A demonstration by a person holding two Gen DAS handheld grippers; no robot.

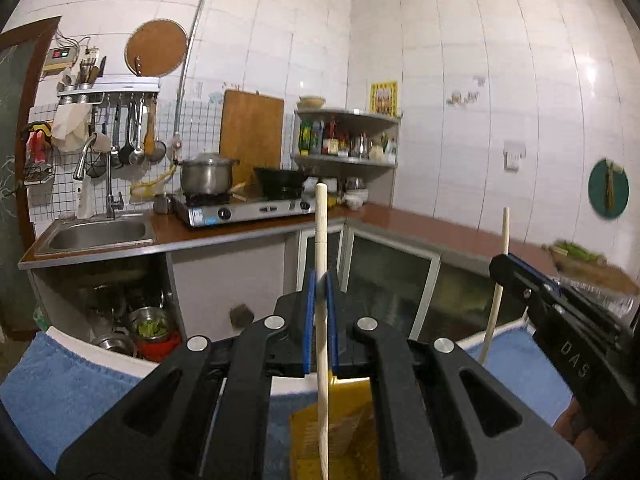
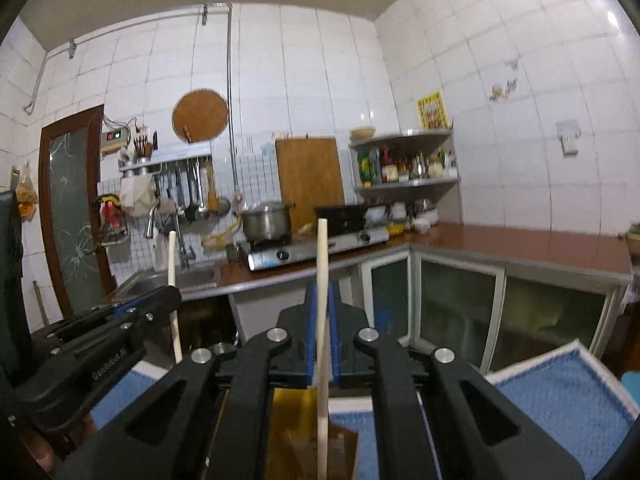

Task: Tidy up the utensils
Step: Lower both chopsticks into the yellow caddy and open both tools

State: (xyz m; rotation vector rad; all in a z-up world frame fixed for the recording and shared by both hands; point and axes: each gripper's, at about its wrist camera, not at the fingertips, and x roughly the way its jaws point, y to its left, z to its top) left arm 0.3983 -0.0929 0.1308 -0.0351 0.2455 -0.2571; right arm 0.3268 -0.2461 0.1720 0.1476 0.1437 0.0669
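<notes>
While clamped: claws (image 1: 320,300) (image 2: 322,312) on chopsticks (image 1: 321,216) (image 2: 322,248).

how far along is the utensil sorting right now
Midway, it seems. In hand: the left gripper and right gripper each clamp a pale wooden chopstick upright above the yellow slotted plastic basket. Left: lowering both in. Nothing visibly stored yet.

A steel pot (image 1: 206,176) sits on the stove (image 1: 244,210), with the sink (image 1: 96,234) at its nine o'clock and a cutting board (image 1: 251,136) at twelve.

The left claw (image 1: 320,292) pinches an upright chopstick (image 1: 321,240) above a yellow basket (image 1: 352,420).
</notes>
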